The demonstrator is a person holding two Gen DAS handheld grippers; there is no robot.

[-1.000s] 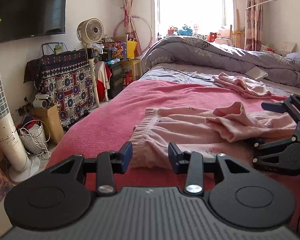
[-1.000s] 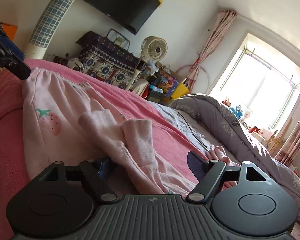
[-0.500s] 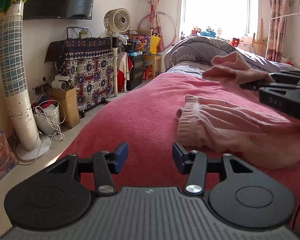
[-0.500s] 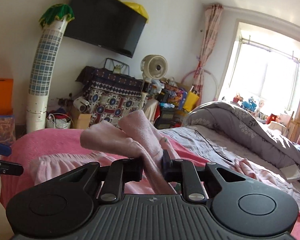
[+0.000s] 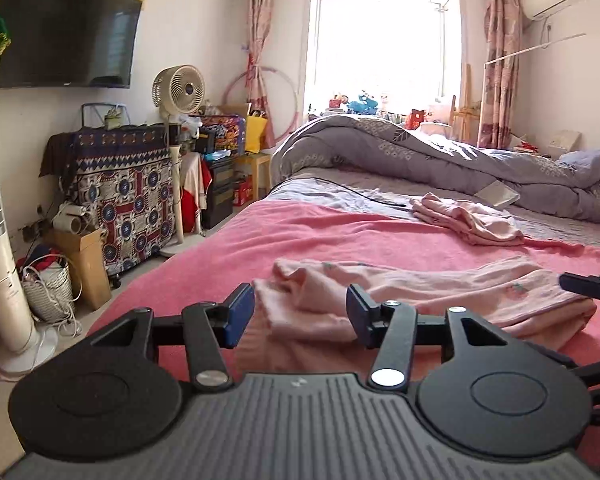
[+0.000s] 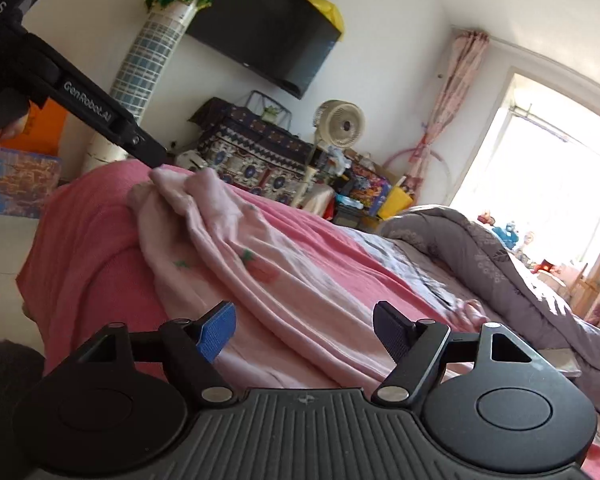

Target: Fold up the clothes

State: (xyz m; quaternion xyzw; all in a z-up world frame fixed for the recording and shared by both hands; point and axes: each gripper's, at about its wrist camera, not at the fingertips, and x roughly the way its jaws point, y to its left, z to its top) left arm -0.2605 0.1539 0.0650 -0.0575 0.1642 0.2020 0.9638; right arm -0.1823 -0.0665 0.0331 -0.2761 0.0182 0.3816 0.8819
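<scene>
While both claws stand parted over the bed:
Pink garment: spread flat on the pink blanket.
Left claw: opening, pads apart above the garment's edge, not gripping it.
Right claw: opening wide over the cloth, clamping nothing.

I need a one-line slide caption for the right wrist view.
Right gripper opening over the pink strawberry-print garment on the pink blanket; left gripper's fingers at its far end.

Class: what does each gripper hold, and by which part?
Nothing. The left gripper and right gripper jaws are both opening; the pink garment lies loose between each pair, pinched by neither.
</scene>
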